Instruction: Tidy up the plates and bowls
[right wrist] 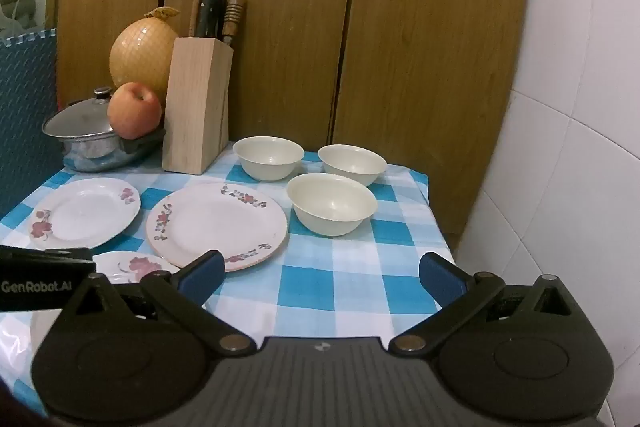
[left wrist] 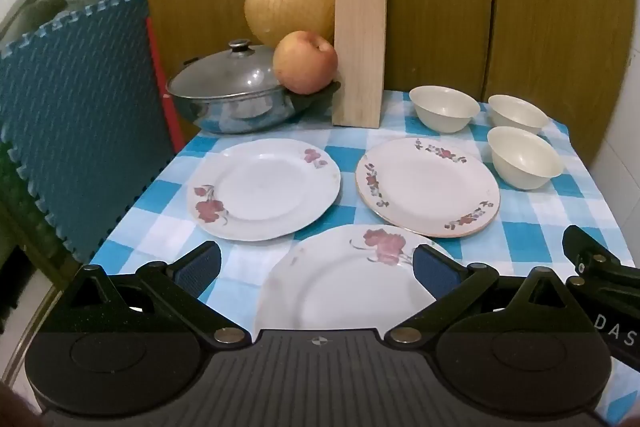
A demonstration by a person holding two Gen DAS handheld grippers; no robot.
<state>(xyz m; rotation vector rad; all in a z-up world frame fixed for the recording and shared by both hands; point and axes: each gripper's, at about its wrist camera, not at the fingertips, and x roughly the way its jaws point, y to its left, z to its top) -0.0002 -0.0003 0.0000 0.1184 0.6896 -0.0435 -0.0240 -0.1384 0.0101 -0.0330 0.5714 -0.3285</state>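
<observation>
Three white plates with red flowers lie on the blue checked tablecloth (left wrist: 540, 227): a far-left plate (left wrist: 264, 189), a gold-rimmed plate (left wrist: 428, 187) and a near plate (left wrist: 340, 287). Three cream bowls stand at the back right: one (left wrist: 444, 107), another (left wrist: 518, 117) and the nearest (left wrist: 524, 157). My left gripper (left wrist: 316, 269) is open above the near plate, which lies between its fingers, untouched. In the right wrist view my right gripper (right wrist: 320, 277) is open over bare cloth, in front of the gold-rimmed plate (right wrist: 216, 223) and the nearest bowl (right wrist: 332, 203).
At the back left stand a lidded steel pot (left wrist: 236, 95), an apple (left wrist: 306, 63), a netted pomelo (left wrist: 288, 3) and a wooden knife block (left wrist: 360, 55). A blue foam mat (left wrist: 80, 115) lines the left side. Wooden panels rise behind; a tiled wall (right wrist: 580, 147) is right.
</observation>
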